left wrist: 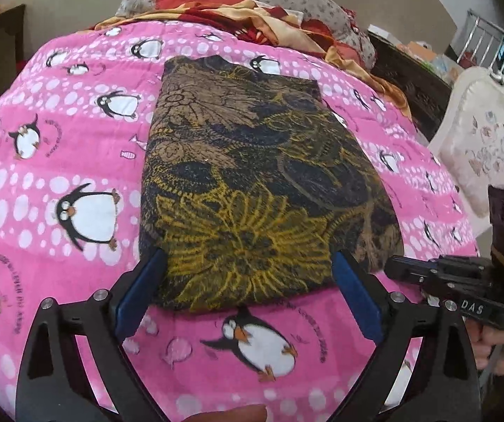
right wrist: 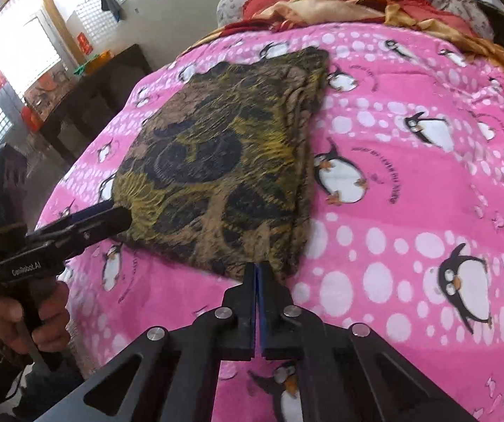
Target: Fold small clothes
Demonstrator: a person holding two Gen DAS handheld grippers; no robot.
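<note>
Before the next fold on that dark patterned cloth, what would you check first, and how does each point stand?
1. Patterned garment flat on the penguin blanket: ok.
2. Left gripper open, straddling the near edge: ok.
3. Right gripper shut at the near corner: ok.
4. Cloth actually pinched by the right gripper: cannot tell.
5. Left fingers holding fabric: not ok, no grip yet.
6. Garment edges aligned: cannot tell, right side looks bunched.

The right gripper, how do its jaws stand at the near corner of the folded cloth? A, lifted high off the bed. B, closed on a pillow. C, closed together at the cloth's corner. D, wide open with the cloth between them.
C: in the right wrist view the right gripper has its jaws pressed together with no gap, right at the near corner of the folded cloth.
</note>
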